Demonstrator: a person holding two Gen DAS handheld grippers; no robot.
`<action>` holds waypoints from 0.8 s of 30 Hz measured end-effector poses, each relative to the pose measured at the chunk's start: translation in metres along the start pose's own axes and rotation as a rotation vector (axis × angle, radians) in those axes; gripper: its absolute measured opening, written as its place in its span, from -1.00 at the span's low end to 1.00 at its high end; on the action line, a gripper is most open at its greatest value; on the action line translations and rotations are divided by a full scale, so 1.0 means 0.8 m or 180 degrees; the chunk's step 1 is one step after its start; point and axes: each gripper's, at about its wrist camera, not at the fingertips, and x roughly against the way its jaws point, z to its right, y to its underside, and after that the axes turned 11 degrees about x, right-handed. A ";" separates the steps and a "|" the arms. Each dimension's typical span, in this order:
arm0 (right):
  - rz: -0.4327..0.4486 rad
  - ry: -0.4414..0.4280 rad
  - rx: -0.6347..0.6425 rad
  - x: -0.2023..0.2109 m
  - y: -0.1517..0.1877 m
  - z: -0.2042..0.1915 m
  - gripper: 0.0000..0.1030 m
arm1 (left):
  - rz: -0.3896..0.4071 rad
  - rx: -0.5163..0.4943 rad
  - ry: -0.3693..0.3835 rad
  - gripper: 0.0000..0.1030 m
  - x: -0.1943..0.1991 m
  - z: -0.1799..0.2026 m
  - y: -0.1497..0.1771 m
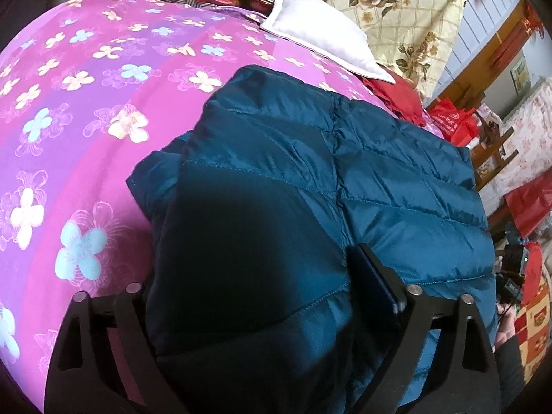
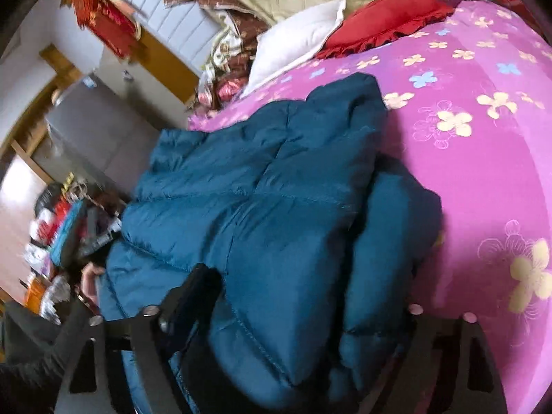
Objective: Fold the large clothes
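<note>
A teal quilted down jacket (image 1: 310, 179) lies folded on a bed with a pink flowered cover (image 1: 79, 110). My left gripper (image 1: 255, 276) is spread wide, and a thick fold of the jacket bulges between its fingers; only the right finger (image 1: 376, 276) shows, the left one is hidden under cloth. In the right wrist view the jacket (image 2: 248, 200) lies at the bed's left edge. My right gripper (image 2: 303, 303) also straddles a bulky fold; its left finger (image 2: 193, 293) shows, the right one is hidden by the jacket.
A white pillow (image 1: 321, 38), a red cushion (image 2: 386, 20) and a floral quilt (image 1: 390, 10) lie at the head of the bed. Red bags (image 1: 452, 120) and clutter (image 2: 65, 227) stand on the floor beside the bed. Pink cover (image 2: 483, 138) spreads beyond the jacket.
</note>
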 end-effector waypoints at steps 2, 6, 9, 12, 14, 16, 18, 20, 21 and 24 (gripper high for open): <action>-0.0017 0.0139 0.0038 0.003 0.000 -0.007 0.17 | 0.0041 0.0033 0.0019 0.21 0.002 0.000 0.000; -0.0140 0.0807 0.0565 0.009 -0.019 -0.064 -0.33 | 0.0384 -0.0164 -0.0240 -0.46 0.028 0.029 0.009; -0.0154 0.1347 0.0932 0.019 -0.029 -0.113 -0.54 | 0.0665 -0.0327 -0.0429 -0.65 0.049 0.059 0.016; 0.0080 0.1732 0.1104 0.049 -0.045 -0.140 -0.59 | 0.0812 -0.0183 -0.0120 -0.71 0.070 0.074 0.005; 0.0271 0.1864 0.1081 0.072 -0.060 -0.142 -0.60 | 0.0906 -0.0206 0.0004 -0.72 0.078 0.095 -0.001; 0.0432 0.1986 0.1027 0.090 -0.072 -0.135 -0.60 | 0.0981 -0.0293 0.0103 -0.72 0.078 0.121 -0.004; 0.0472 0.2053 0.0975 0.099 -0.083 -0.115 -0.60 | 0.0940 -0.0353 0.0146 -0.72 0.065 0.139 -0.007; 0.0420 0.1977 0.0842 0.089 -0.090 -0.078 -0.57 | 0.0826 -0.0346 0.0096 -0.64 0.042 0.143 -0.009; 0.0343 0.1858 0.0708 0.078 -0.091 -0.056 -0.56 | 0.0707 -0.0336 -0.0037 -0.60 0.018 0.139 -0.010; 0.0175 0.1532 -0.0009 0.042 -0.063 0.024 -0.15 | 0.0499 -0.0222 -0.0370 -0.11 -0.030 0.116 -0.008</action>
